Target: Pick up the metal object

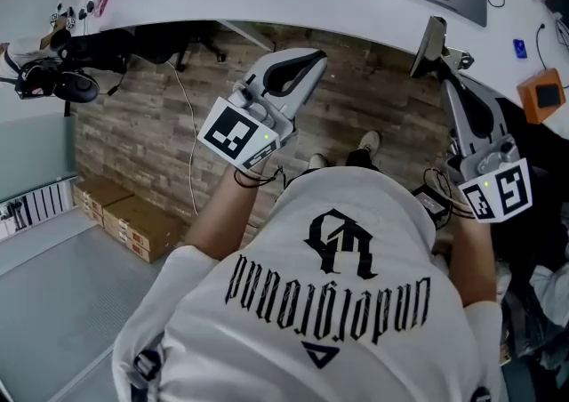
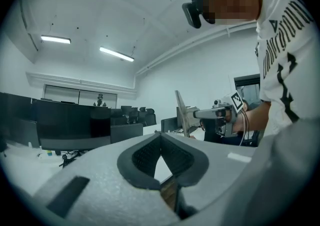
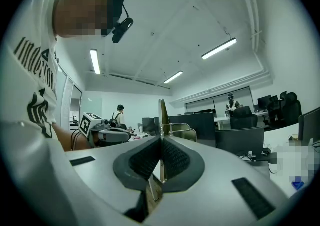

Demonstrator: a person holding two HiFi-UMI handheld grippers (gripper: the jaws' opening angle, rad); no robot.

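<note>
The left forearm (image 1: 222,209) and right forearm (image 1: 476,253) reach level toward the desk's (image 1: 356,0) near edge. The right hand-held gripper (image 3: 161,139) is clamped on the upright metal plate (image 3: 163,115). The left hand-held gripper (image 2: 160,134) is closed and empty.

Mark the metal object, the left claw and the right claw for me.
metal object (image 1: 433,43): head view, middle of its flat face.
left claw (image 1: 317,57): head view, closed tips.
right claw (image 3: 161,138): right gripper view, tips pinching the object.
</note>
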